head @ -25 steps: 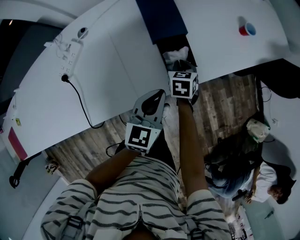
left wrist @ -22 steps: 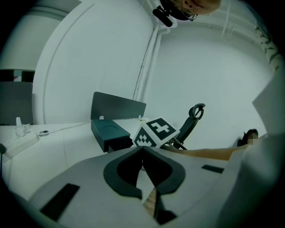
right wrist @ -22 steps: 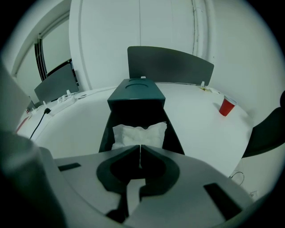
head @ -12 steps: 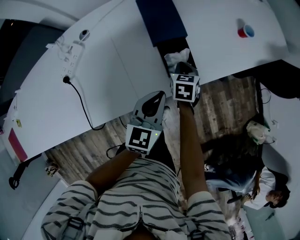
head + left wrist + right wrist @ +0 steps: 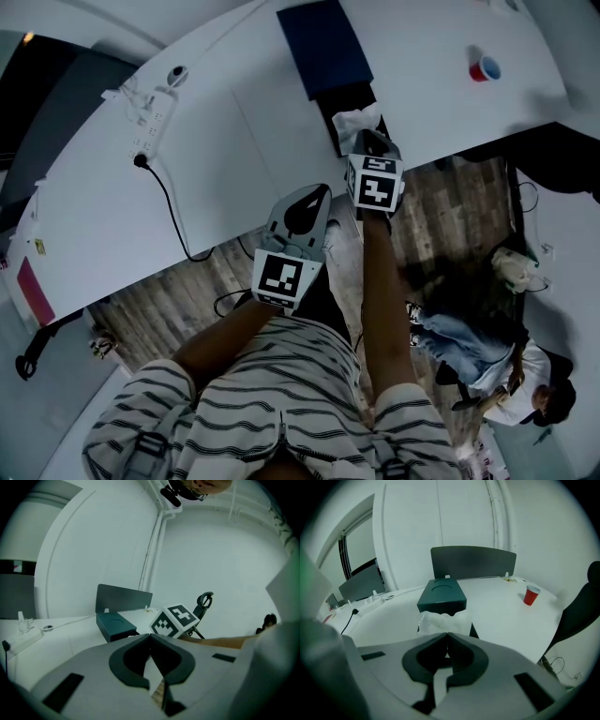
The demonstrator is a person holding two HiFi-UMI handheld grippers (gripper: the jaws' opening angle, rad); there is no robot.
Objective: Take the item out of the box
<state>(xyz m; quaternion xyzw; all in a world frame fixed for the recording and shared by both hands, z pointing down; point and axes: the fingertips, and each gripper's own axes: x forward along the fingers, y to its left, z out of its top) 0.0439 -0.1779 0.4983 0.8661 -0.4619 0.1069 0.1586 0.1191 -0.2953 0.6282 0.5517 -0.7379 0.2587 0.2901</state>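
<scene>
White crumpled item (image 5: pixel 440 620) was pinched by its near edge in the right gripper (image 5: pixel 447 637), just outside the dark box (image 5: pixel 440 595). So thin a hold might slip. The left gripper (image 5: pixel 151 641) was closed and empty.

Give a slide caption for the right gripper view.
Right gripper shut on a white crumpled item before the dark box.

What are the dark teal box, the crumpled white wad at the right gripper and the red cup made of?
The dark teal box looks like matte cardboard: flat faces, crisp edges, no shine. The crumpled white wad seems thin tissue paper or soft film, going by its creases; unclear which. The red cup is probably smooth plastic: thin tapered wall.
</scene>
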